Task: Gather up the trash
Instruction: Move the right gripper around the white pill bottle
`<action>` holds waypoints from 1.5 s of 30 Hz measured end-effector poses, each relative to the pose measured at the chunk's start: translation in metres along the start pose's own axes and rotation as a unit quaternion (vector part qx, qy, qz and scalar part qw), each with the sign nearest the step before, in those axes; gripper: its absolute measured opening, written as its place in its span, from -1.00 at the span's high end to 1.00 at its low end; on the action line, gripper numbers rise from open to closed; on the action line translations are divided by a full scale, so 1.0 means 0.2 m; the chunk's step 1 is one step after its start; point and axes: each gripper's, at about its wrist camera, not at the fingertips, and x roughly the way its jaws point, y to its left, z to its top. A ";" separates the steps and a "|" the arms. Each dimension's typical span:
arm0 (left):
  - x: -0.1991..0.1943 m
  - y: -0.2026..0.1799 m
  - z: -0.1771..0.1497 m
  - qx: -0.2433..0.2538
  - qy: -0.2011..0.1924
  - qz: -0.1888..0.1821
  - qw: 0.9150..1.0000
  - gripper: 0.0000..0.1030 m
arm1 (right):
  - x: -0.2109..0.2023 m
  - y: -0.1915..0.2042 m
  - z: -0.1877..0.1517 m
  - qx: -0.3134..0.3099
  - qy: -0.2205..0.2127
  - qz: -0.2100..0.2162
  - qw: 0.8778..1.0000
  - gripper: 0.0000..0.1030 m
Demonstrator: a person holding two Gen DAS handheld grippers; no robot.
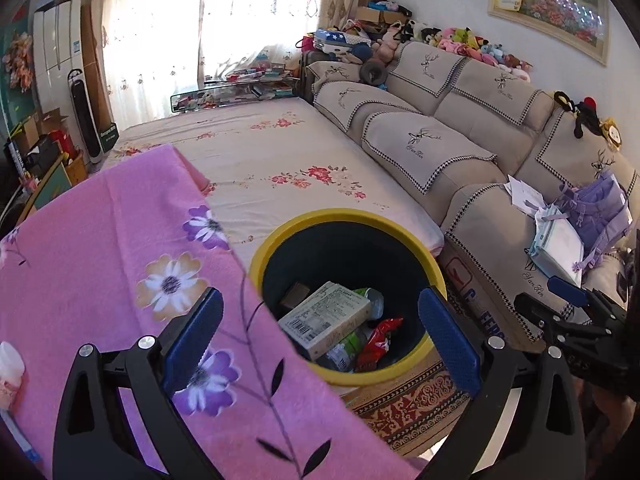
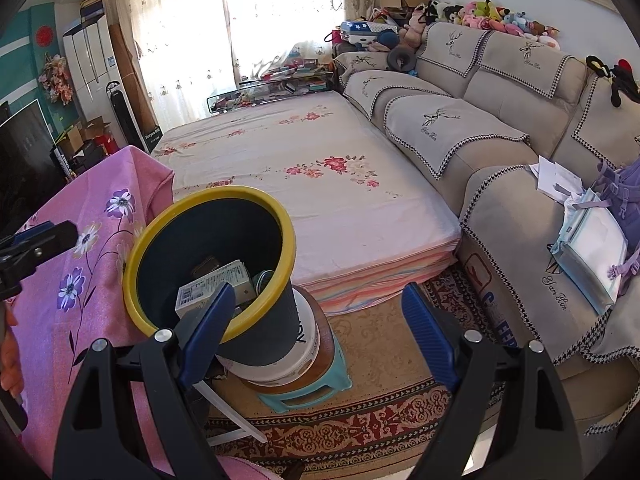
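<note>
1. The left claw (image 1: 320,336) stands wide with nothing between its blue pads, low in the left wrist view.
2. Beyond it, at lower centre, sits the dark round bin with a yellow rim (image 1: 347,216).
3. Inside lie a grey cardboard box with a barcode (image 1: 324,316) and a red crinkled wrapper (image 1: 378,340) (other scraps too).
4. The right claw (image 2: 316,330) gapes wide and empty, its left pad in front of the bin's rim.
5. A pink flowered cloth (image 1: 100,248) covers the table at left.

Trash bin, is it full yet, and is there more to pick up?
Not full. The bin already holds a box, a red wrapper and more. Both the left gripper and right gripper are open, holding nothing. Something white remains on the pink cloth.
</note>
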 end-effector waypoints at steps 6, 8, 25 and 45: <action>-0.38 0.27 -0.23 -0.041 -0.027 0.034 0.998 -0.91 | -0.02 0.19 0.02 -0.033 0.001 0.021 0.999 -0.57; -0.52 0.36 -0.31 -0.052 -0.036 0.055 0.996 -0.91 | -0.03 0.29 0.03 -0.050 0.002 0.037 0.998 -0.57; -1.33 1.20 -1.00 -0.196 -0.046 0.236 0.951 -0.91 | -0.13 1.80 -0.06 -0.266 0.056 0.302 0.914 -0.57; -1.33 1.31 -1.08 -0.214 -0.044 0.224 0.950 -0.91 | 0.08 2.65 -0.20 -0.370 0.088 0.306 0.872 -0.70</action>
